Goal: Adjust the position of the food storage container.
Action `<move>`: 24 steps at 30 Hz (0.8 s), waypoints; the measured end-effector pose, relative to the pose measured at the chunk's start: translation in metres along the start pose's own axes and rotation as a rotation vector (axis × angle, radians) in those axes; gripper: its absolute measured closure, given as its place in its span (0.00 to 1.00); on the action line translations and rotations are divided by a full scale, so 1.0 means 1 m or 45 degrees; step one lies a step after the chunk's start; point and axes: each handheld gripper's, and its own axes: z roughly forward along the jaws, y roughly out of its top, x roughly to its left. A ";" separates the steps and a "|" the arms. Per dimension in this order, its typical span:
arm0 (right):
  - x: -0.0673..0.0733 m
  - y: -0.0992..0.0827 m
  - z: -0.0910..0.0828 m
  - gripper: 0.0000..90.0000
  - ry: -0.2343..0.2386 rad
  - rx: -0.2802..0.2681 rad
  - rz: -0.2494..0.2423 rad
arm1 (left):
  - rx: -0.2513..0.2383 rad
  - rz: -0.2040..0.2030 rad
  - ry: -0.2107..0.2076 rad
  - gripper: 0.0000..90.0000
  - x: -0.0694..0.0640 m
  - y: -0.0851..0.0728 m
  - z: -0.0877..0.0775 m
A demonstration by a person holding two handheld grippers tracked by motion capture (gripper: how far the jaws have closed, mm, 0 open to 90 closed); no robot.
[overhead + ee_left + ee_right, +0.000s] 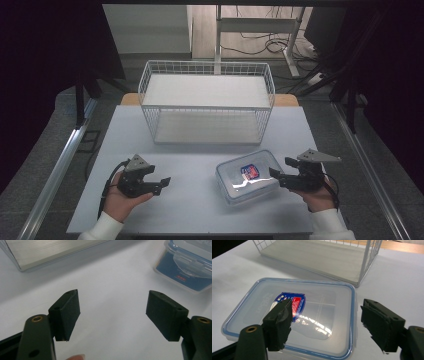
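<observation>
From the high view, the left gripper [159, 184] rests in the person's left hand [120, 199] near the near-left part of the white table [200, 210], its jaws spread with nothing between them and pointing right toward the clear plastic container [247, 176]. That container, with a blue-rimmed lid and a red and blue label, lies flat on the table at the near right, in front of the white wire shelf rack [206, 100] that stands at the far middle. The right gripper [281, 169] is held in the right hand [315, 197] just beside the container's right edge, jaws apart, the tips at or very close to the lid's corner; whether they touch it cannot be told from here. In the left gripper view, the left gripper [113, 312] has its two black pads well apart over bare table, gripping nothing, and the container [186, 267] sits far right of them, well clear. In the right gripper view, the right gripper [326, 322] is spread wide: one pad hangs over the container [292, 317] near the label, the other lies beyond its right rim, so the lid's right edge falls between the jaws without being pinched, and the rack [317, 255] stands just beyond.
</observation>
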 end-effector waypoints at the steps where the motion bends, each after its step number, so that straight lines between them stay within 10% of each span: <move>1: 0.000 0.000 -0.001 0.30 0.000 0.000 0.000 | -0.003 0.001 0.001 0.30 0.000 0.000 0.000; 11: 0.006 -0.002 -0.004 0.51 0.046 0.063 -0.055 | 0.005 0.005 -0.019 0.30 0.001 0.004 0.006; 24: 0.071 0.003 0.010 0.92 0.340 0.242 -0.321 | 0.002 0.007 -0.019 0.30 -0.001 0.004 0.005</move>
